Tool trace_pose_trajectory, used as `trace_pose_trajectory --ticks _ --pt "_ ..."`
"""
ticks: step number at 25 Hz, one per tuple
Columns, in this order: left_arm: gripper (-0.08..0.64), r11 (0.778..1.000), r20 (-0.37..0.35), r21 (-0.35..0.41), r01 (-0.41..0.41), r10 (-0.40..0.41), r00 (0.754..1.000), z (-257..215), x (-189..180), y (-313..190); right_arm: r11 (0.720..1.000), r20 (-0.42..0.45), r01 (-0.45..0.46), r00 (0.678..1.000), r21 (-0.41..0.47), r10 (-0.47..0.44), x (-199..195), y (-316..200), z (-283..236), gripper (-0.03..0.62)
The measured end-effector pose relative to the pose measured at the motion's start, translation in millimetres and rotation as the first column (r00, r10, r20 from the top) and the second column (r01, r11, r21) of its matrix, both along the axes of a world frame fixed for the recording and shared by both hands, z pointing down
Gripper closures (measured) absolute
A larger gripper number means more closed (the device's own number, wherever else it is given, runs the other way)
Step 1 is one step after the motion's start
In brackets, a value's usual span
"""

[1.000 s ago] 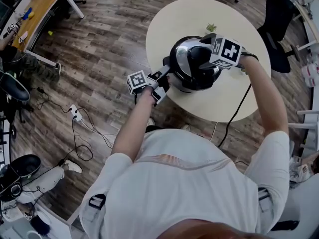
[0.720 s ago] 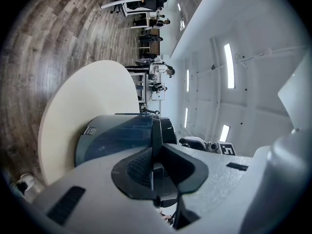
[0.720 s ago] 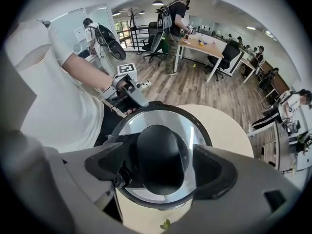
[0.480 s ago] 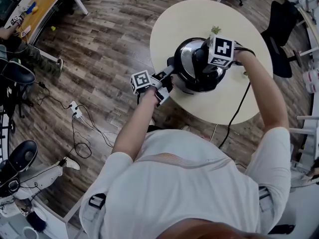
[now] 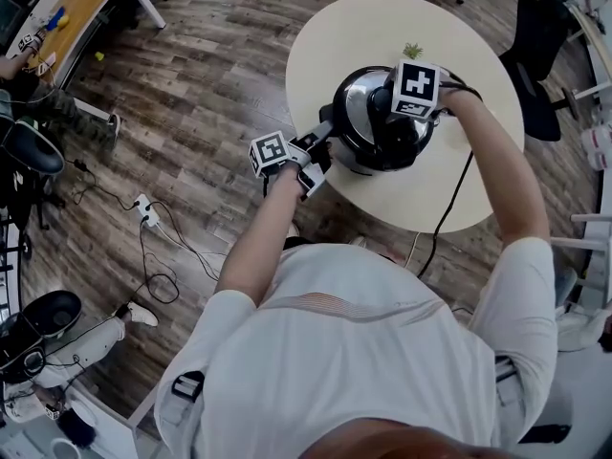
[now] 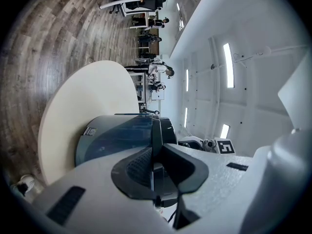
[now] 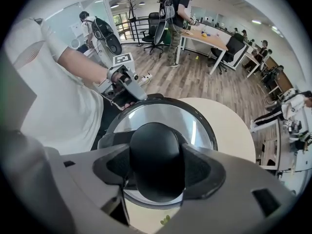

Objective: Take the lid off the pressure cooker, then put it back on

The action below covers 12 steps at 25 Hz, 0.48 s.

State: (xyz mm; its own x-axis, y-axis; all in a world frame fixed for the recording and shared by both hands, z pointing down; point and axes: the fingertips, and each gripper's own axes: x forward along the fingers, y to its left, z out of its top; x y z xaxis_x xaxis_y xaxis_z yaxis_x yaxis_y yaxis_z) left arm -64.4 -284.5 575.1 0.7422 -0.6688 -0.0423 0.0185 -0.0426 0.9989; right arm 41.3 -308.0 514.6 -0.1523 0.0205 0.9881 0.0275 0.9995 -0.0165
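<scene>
Round silver-and-black pressure cooker (image 5: 368, 142) stands upright on the round cream table (image 5: 382, 36). Its shiny steel lid (image 7: 197, 126) is on, with the black lid knob (image 7: 156, 152) pointing straight up. Your right gripper (image 7: 156, 172) points down; its jaws have just been closing and the pads grip the knob's sides. Your left gripper (image 6: 154, 177), held level, is clamped nearly shut on the thin black side handle (image 6: 156, 133), which juts out level toward the table edge.

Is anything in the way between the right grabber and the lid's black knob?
No, nothing visible. The knob already sits between the right gripper's jaws, which have just been closing and look pressed against both its sides.
</scene>
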Motion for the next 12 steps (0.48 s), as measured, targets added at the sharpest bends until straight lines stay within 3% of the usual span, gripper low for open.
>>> trace_pose_trajectory --ticks 8,12 --pt "0.502 1.0 0.007 0.004 0.004 -0.004 1.0 -0.6 -0.4 0.1 0.999 0.013 -0.044 0.999 -0.021 0.044 -0.9 -1.4 0.0 0.285" --pt "0.503 1.0 0.002 0.004 0.006 -0.006 1.0 -0.9 -0.5 0.0 0.987 -0.002 -0.159 0.987 -0.033 0.159 -1.3 -6.3 0.2 0.285"
